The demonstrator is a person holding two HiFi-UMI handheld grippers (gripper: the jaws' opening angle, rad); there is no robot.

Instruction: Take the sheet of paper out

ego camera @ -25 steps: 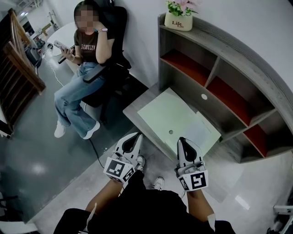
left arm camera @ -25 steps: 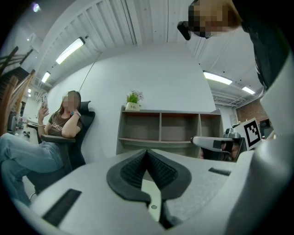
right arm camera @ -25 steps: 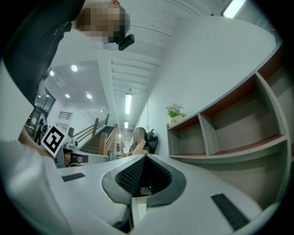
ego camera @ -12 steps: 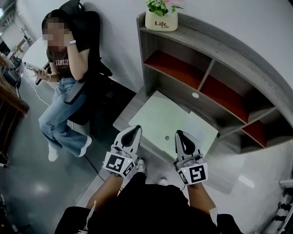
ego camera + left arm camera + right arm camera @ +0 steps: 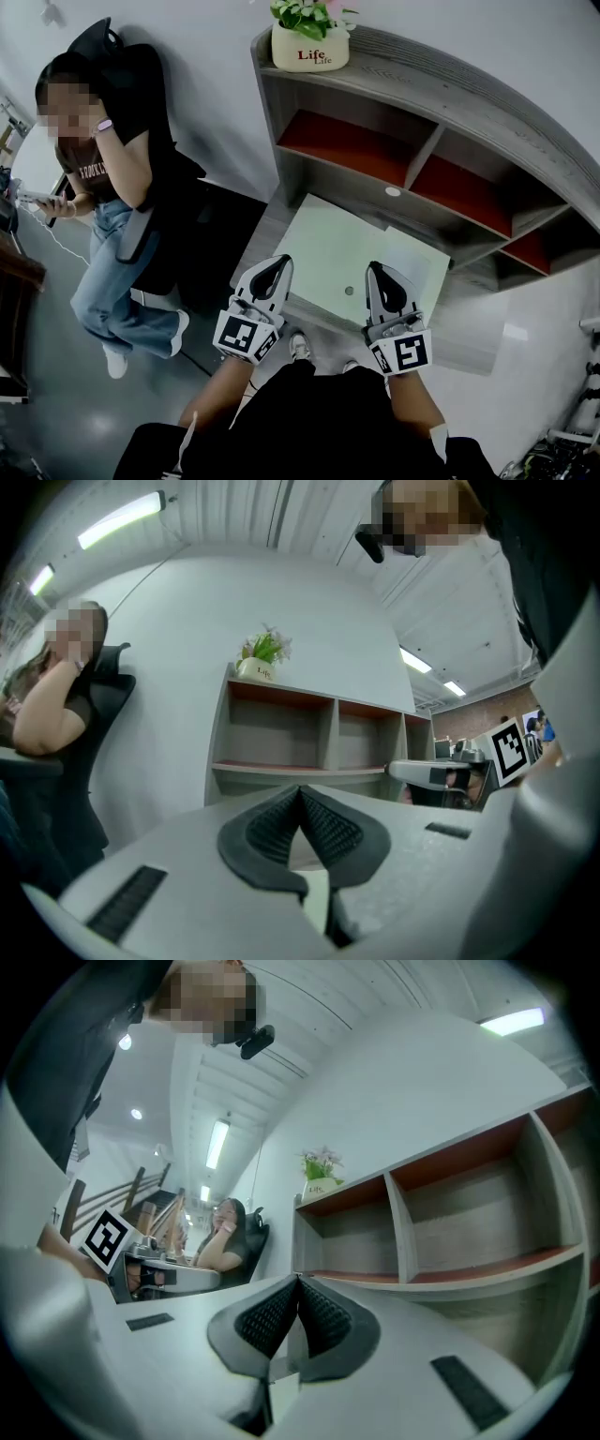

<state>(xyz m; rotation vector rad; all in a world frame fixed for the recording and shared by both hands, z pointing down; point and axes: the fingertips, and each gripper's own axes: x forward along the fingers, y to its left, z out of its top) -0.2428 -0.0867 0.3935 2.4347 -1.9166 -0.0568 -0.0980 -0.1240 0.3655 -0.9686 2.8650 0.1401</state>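
A white sheet of paper point(image 5: 418, 255) lies flat on the right part of a pale green desk top point(image 5: 328, 246), in front of the grey shelf unit point(image 5: 427, 117). In the head view, my left gripper point(image 5: 277, 262) and right gripper point(image 5: 379, 269) are held side by side over the desk's near edge. Both point level toward the shelves. The left gripper point(image 5: 300, 790) has its jaws pressed together with nothing between them. The right gripper point(image 5: 298, 1282) is likewise shut and empty. Neither touches the paper.
The shelf unit has open compartments with red floors point(image 5: 342, 145). A potted plant point(image 5: 309, 39) stands on its top left corner. A person point(image 5: 98, 178) sits in a black chair at the left, against the wall. Glossy floor point(image 5: 534, 347) spreads to the right.
Both grippers, still shut, have moved across the room with the head. The desk and shelves now sit more squarely ahead, and the seated person has slid toward the left edge.
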